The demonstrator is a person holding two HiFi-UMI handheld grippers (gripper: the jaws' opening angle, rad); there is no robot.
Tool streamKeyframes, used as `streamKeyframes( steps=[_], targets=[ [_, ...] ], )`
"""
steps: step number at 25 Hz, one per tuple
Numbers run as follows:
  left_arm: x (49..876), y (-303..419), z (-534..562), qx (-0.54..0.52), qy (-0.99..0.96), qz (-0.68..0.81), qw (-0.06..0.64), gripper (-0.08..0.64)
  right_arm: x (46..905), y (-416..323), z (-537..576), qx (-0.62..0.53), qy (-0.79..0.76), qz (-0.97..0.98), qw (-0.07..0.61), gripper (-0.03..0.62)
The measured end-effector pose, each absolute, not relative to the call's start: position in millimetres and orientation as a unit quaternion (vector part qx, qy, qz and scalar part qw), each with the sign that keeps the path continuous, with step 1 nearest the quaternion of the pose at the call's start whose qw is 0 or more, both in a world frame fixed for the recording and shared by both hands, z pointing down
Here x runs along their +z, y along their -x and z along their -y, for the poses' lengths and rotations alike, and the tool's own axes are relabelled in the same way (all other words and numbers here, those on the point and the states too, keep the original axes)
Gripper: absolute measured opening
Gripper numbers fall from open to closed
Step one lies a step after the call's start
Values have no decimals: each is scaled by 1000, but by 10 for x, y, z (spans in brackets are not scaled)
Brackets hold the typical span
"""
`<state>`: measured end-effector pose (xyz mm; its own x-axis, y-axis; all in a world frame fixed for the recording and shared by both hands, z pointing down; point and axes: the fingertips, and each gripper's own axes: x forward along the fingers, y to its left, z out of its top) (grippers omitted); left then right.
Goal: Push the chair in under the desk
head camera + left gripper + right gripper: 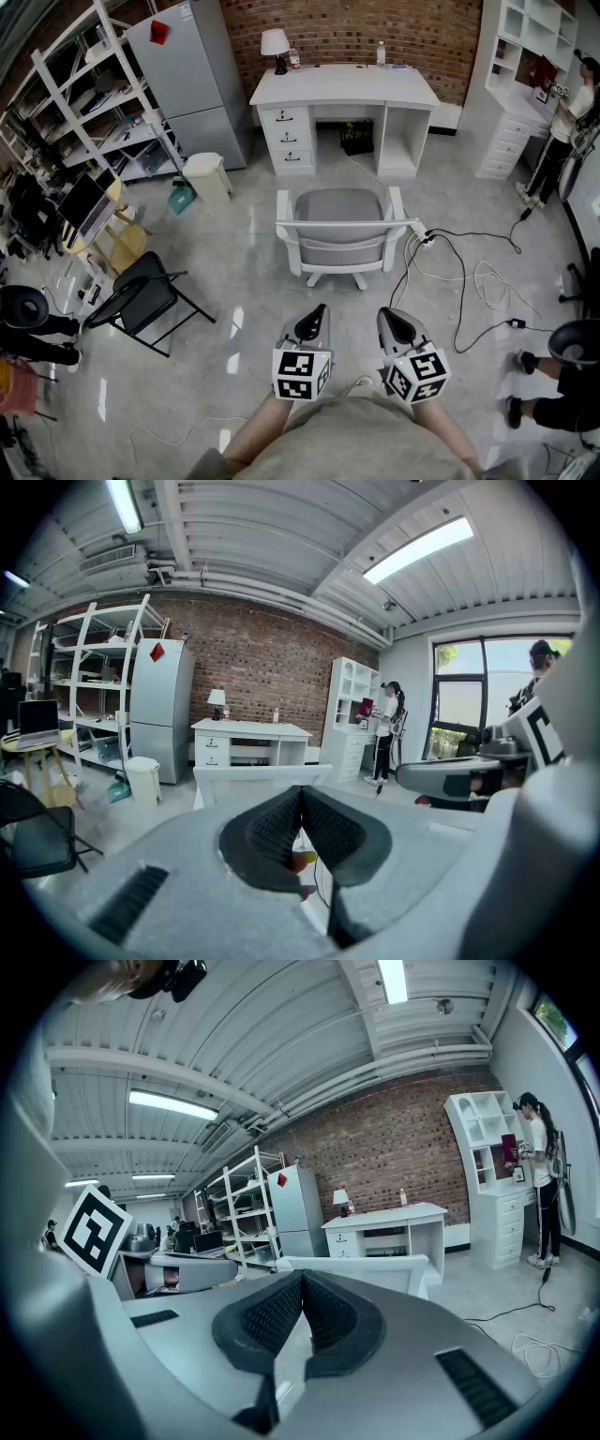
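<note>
Both sets of jaws are pressed together, pad against pad, with nothing between them. The left gripper (302,797) and the right gripper (301,1281) each look over their closed tips at the back rail of the chair (248,773). In the head view they sit side by side near the person's body, tilted slightly downward. Closed tips suit this job, I judge: a push needs a blunt, firm nose rather than a grasp. Two contact points spread across the back would also keep the chair from swivelling.

The chair stands at twelve o'clock from the grippers, well apart from them, its back toward the person and its grey seat facing the desk (345,86). The desk lies further out along that twelve o'clock line, against the brick wall, with bare floor between it and the chair. Its kneehole, with drawers on the nine o'clock side and an open compartment on the three o'clock side, lines up with the seat. A dark box (356,138) at the back of that opening may limit how far in the chair goes.

At two o'clock from the grippers, a power strip (419,233) and its cables (466,281) lie just beside the chair, where the base could snag them. A black folding chair (142,298) at nine o'clock is off the path. The push has not yet begun.
</note>
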<state>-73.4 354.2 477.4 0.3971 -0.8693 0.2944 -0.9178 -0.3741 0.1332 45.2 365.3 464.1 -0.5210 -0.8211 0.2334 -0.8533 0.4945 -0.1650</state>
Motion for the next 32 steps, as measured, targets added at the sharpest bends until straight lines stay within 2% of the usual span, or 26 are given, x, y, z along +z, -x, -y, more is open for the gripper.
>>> streamKeyframes(
  steps=[12, 18, 32],
  targets=[
    [4764, 579, -3550, 87, -817, 552, 140, 11, 4637, -601, -3633, 126, -474, 869, 64, 8],
    [4812, 476, -3533, 81, -812, 560, 140, 11, 4641, -760, -3608, 127, -466, 875, 44, 9],
    [4843, 210, -3492, 80, -801, 574, 150, 11, 4692, -1085, -3516, 126, -463, 875, 61, 8]
  ],
)
